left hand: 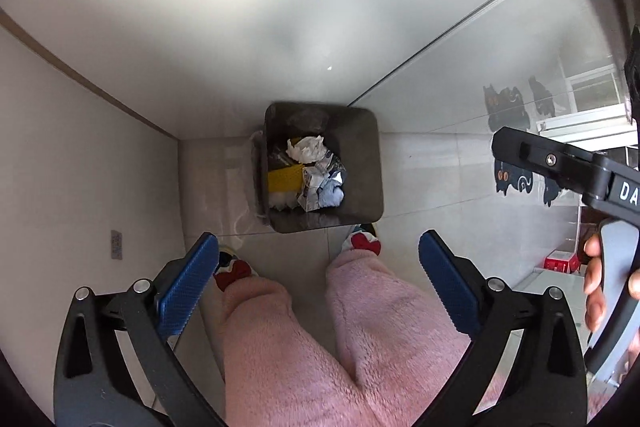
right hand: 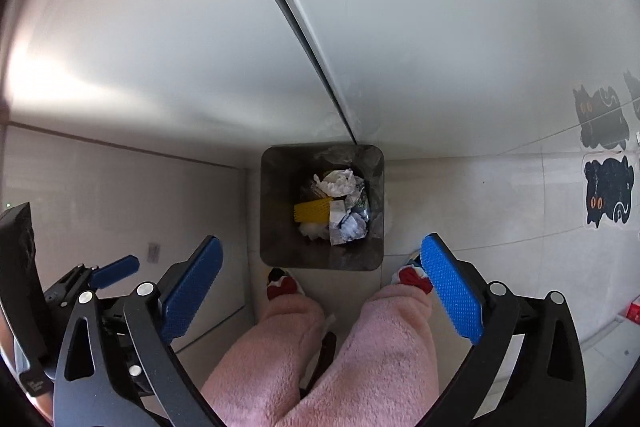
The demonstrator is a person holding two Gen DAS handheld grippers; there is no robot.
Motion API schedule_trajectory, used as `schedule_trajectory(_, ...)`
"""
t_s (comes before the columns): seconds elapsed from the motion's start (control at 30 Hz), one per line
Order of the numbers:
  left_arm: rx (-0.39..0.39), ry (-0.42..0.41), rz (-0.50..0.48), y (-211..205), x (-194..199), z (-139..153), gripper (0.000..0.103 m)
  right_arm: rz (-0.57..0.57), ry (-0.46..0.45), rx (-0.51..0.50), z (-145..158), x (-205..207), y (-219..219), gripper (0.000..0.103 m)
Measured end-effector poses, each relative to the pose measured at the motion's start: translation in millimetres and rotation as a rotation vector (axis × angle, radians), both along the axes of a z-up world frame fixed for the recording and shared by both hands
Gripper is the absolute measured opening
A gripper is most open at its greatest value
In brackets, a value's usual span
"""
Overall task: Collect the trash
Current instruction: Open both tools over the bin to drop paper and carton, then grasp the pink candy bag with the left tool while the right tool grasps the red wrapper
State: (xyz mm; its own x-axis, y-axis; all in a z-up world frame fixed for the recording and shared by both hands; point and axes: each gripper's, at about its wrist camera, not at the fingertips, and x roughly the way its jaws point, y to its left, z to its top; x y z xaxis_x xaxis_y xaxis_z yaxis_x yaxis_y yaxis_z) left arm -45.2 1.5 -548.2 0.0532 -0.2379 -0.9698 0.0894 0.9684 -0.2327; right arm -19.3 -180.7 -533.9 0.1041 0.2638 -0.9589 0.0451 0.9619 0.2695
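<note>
Bin (left hand: 360, 163) = biggest item: dark, square, open-top, standing on the tiled floor (left hand: 440, 179) in the corner where wall meets glass panel, right in front of the person's slippers. Thin liner bag seems to line it; edge shows at the left rim. Rigid walls, prob light even w/ contents, since it's all paper and packaging. Best hold, I'd judge: opposite rim edges, one claw per side, or the liner's loose edge if only the bag goes out. Smooth walls could slip; liner is flimsy, may tear.

Inside, approx a third full:
- yellow ribbed piece (left hand: 284, 179), stiffish, looks like foam netting or card, lying flat
- crumpled white tissue (left hand: 306, 149) on top toward the back, soft, nearly weightless
- scrunched printed wrappers (left hand: 324, 187), blue/white, crinkly, light, easy to pinch anywhere
- white bits under the yellow piece, can't ID

Left claw (left hand: 318, 281): released, blue pads spread wide, nothing between, above the bin.
Right claw (right hand: 320, 285): same, spread wide, empty.
</note>
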Motion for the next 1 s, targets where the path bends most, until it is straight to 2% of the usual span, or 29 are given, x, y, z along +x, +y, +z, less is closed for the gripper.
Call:
schedule_trajectory(0.23,-0.028,-0.071,0.004,9.6,-8.2,66.8,0.095,0.010,-0.041,0.015,56.3,-7.1,-15.9,0.100)
schedule_trajectory(0.53,-0.086,-0.188,-0.042,11.9,-7.4,159.6,0.095,-0.012,-0.193,0.029,146.6,-8.9,-33.8,0.100)
schedule_trajectory(0.73,-0.085,-0.292,-0.060,19.0,2.2,213.6,0.095,-0.012,-0.293,0.052,190.7,6.1,-36.6,0.100)
schedule_trajectory(0.9,-0.053,-0.377,-0.045,30.4,22.9,245.4,0.095,0.007,-0.371,0.068,216.9,29.8,-31.1,0.100)
schedule_trajectory(1.0,-0.035,-0.389,-0.034,37.3,37.1,252.0,0.095,0.041,-0.416,0.058,229.2,43.2,-22.3,0.099)
